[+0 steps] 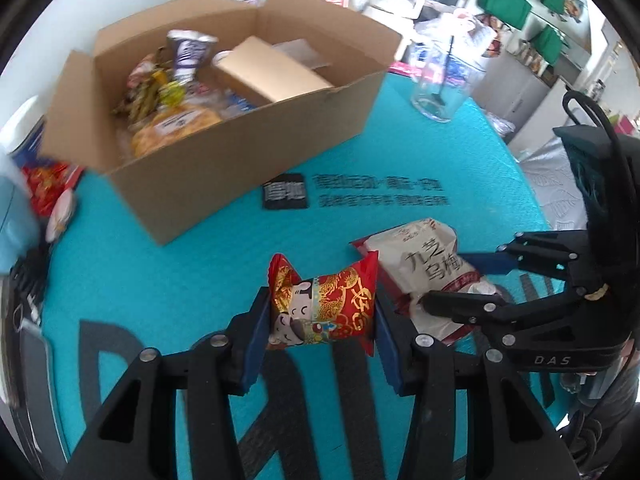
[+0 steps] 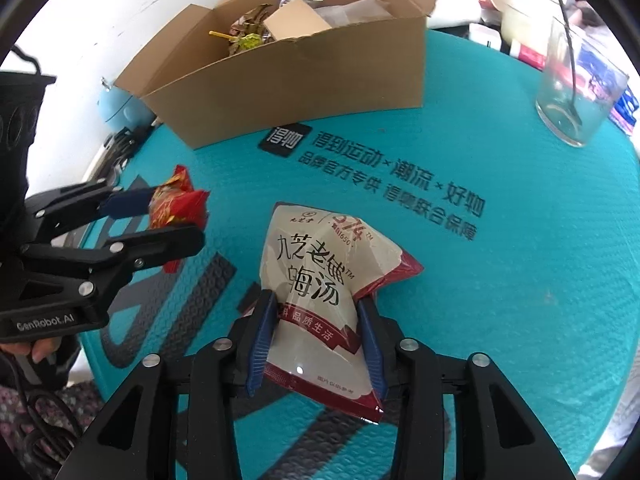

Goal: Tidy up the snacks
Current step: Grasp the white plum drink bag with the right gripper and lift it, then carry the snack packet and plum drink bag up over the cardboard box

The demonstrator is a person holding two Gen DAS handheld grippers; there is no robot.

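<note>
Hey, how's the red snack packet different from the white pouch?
The red snack packet is small, plump and printed with gold dragons; the white pouch is bigger, flatter, with black lettering and dark red edges. The packet sits in the left gripper, the pouch in the right gripper. Both are sealed and outside the cardboard box.

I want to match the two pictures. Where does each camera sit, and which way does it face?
Left wrist: on the left gripper, looking down along its jaws at the red packet; right gripper at the right.
Right wrist: on the right gripper, over the white bag; left gripper and a hand at the left.
Shared: box, jar, teal mat.
</note>
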